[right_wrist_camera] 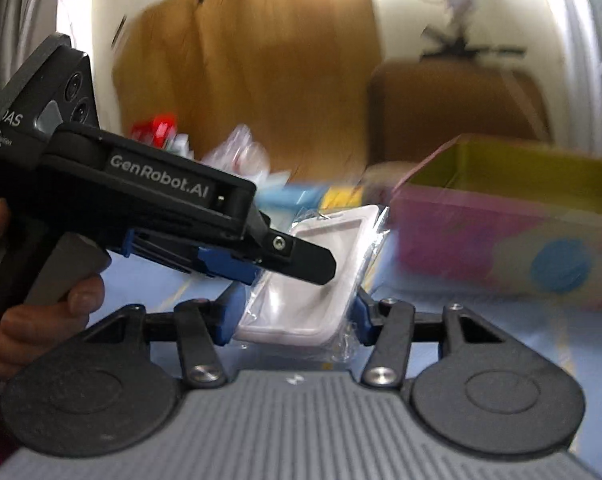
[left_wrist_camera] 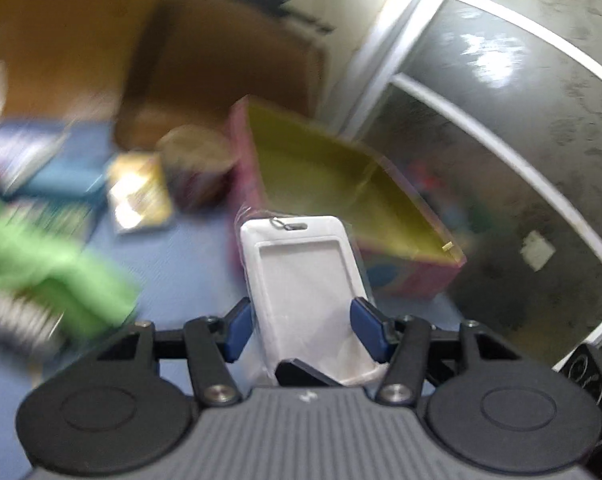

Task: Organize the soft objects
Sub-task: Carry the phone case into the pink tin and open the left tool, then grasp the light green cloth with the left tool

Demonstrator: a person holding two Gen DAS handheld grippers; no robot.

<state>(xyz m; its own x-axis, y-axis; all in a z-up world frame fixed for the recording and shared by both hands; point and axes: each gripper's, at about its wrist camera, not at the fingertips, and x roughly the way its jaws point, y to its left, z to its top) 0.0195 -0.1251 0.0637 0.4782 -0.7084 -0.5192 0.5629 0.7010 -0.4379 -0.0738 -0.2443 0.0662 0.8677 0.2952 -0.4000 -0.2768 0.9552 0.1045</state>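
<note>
A white soft card holder in a clear plastic wrapper (left_wrist_camera: pixel 301 280) stands between the blue pads of my left gripper (left_wrist_camera: pixel 307 330), which is shut on it. In the right wrist view the same holder (right_wrist_camera: pixel 321 276) lies between the blue pads of my right gripper (right_wrist_camera: pixel 297 316), which also closes on its lower end, while the left gripper's black finger (right_wrist_camera: pixel 301 258) crosses in front from the left. A pink box with a yellow-green inside (left_wrist_camera: pixel 341 184) stands just beyond the holder; it also shows at the right in the right wrist view (right_wrist_camera: pixel 501 232).
A blue mat (left_wrist_camera: pixel 181 264) covers the surface. A green cloth (left_wrist_camera: pixel 61 268), blue and yellow packets (left_wrist_camera: pixel 141 192) and a round tin (left_wrist_camera: pixel 197 168) lie left. A brown cardboard box (left_wrist_camera: pixel 229 68) stands behind. A dark glass door with white frames (left_wrist_camera: pixel 501 160) is right.
</note>
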